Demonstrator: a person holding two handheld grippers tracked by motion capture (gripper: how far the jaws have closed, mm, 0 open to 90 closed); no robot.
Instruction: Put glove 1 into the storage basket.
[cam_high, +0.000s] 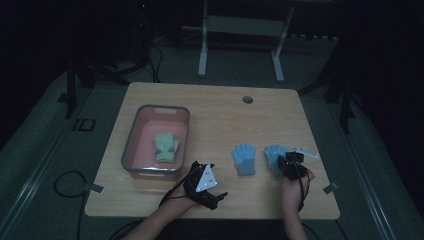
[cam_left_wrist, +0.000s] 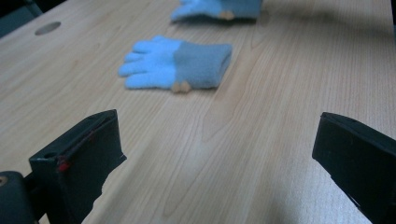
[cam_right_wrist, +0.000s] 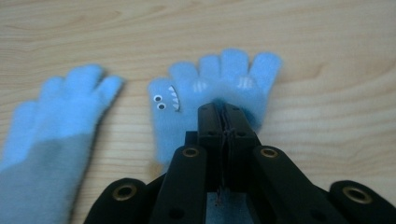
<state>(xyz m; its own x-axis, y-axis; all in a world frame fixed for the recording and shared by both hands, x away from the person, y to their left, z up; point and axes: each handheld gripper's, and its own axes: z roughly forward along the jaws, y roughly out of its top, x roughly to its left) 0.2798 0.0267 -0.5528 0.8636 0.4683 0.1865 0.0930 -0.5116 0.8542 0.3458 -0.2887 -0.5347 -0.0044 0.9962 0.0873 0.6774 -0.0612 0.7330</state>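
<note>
Right gripper (cam_right_wrist: 223, 109): jaws pressed together, no gap showing between them. Tips sit on the palm of the right-hand blue glove (cam_right_wrist: 212, 91), the one with small eyes and teeth stitched on its thumb side. Cannot tell whether fabric is pinched or the closed tips merely rest on it. The glove's fingers fan out toward 12 o'clock from the tips; its cuff is hidden under the jaws.

At 9 o'clock from those jaws, just beside and apart, lies the second blue glove (cam_right_wrist: 56, 135), blue fingers, grey cuff, flat on the table (cam_right_wrist: 327, 37).

Left gripper (cam_left_wrist: 219, 158): jaws wide apart, bare wood between them, nothing held. The grey-cuffed glove lies ahead at about 11 o'clock, well clear of both jaws, fingers toward 9 o'clock in that view.

High view: right gripper (cam_high: 289, 161) over the right glove at 4 o'clock of the tabletop; left gripper (cam_high: 212, 192) near the front edge at 6 o'clock. Pink tub (cam_high: 131, 150) at 9 o'clock of the table, holding a green glove (cam_high: 165, 146).
</note>
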